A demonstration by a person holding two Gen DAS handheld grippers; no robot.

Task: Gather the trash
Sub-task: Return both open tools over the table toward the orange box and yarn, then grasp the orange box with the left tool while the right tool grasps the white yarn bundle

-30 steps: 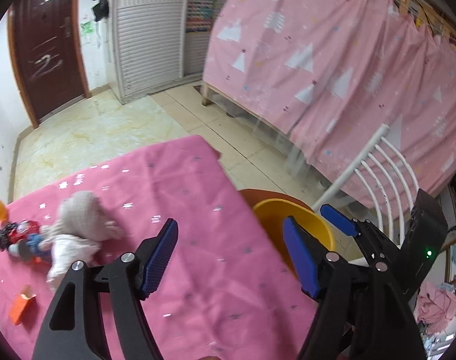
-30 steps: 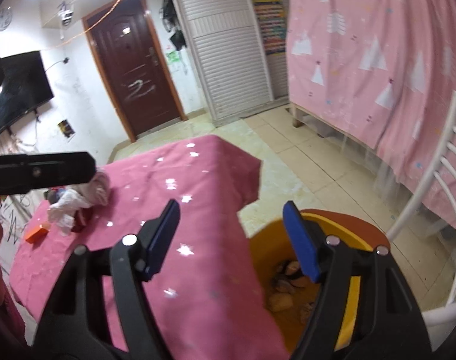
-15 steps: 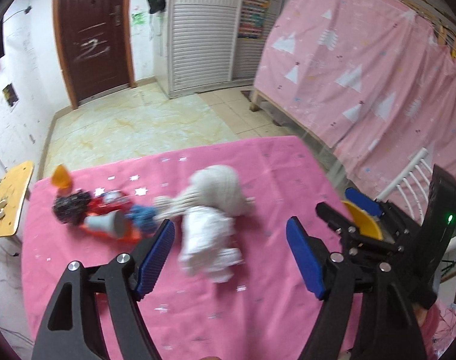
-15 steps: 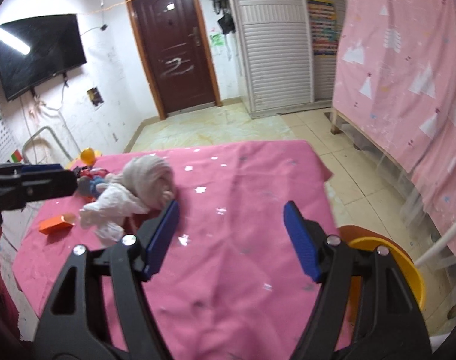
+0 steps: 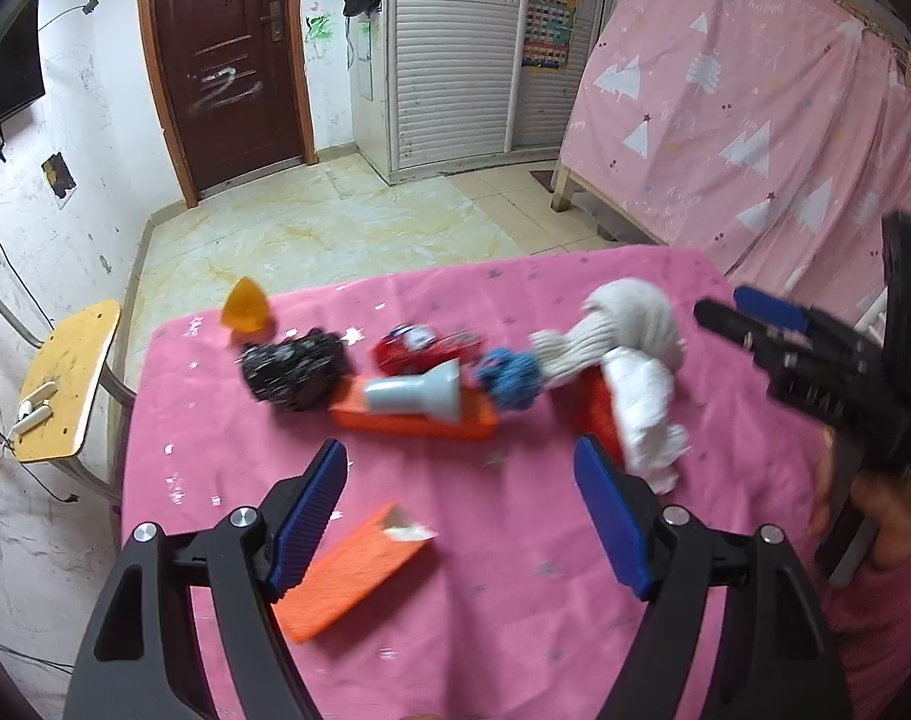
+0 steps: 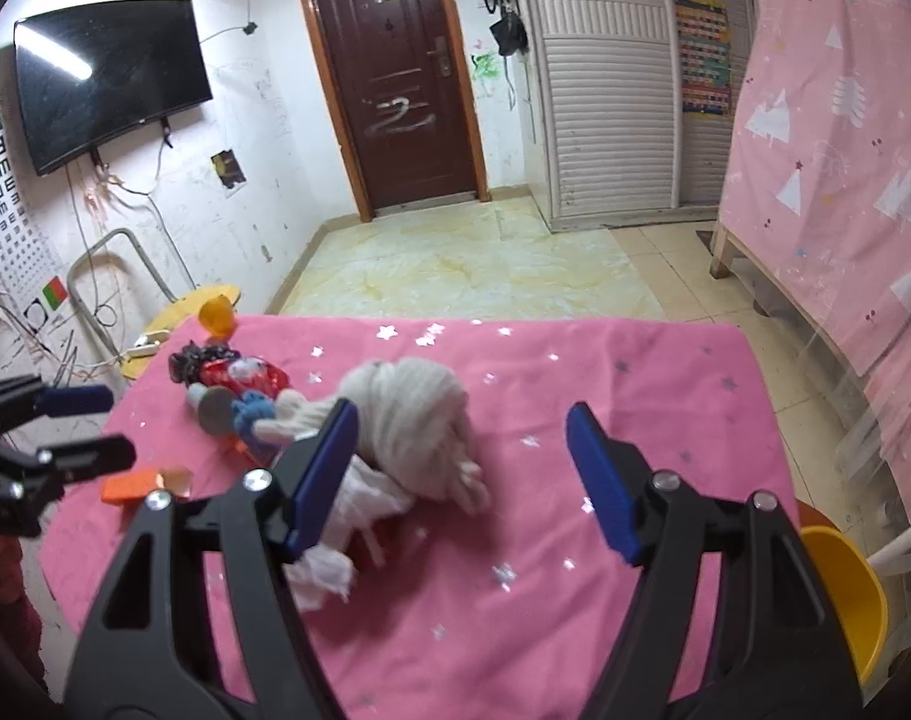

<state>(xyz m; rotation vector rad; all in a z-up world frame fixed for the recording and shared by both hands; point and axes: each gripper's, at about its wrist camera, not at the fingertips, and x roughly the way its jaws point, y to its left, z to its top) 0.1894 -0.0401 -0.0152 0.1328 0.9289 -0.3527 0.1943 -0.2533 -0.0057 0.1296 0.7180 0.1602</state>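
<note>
A: Where's the trash relative to the grippers?

B: It's scattered on the pink tablecloth. The left gripper hangs over the near part with its jaws apart and nothing between the pads; an orange carton lies just below them, its left end hidden behind the left finger. Farther off sit a black crumpled wrapper, a red packet, a pale tube on an orange box, a blue yarn clump, a grey yarn ball and white tissue.

A: And the right gripper?

B: Jaws also apart, empty, with the yarn ball and tissue just beyond its left pad. A yellow bin sits at the table's near right corner, mostly cut off.

A: Any writing?

B: A white scrawl on the brown door, like a "2" or "Z". The wall chart's print and the red packet's label are too blurred to read.
</note>
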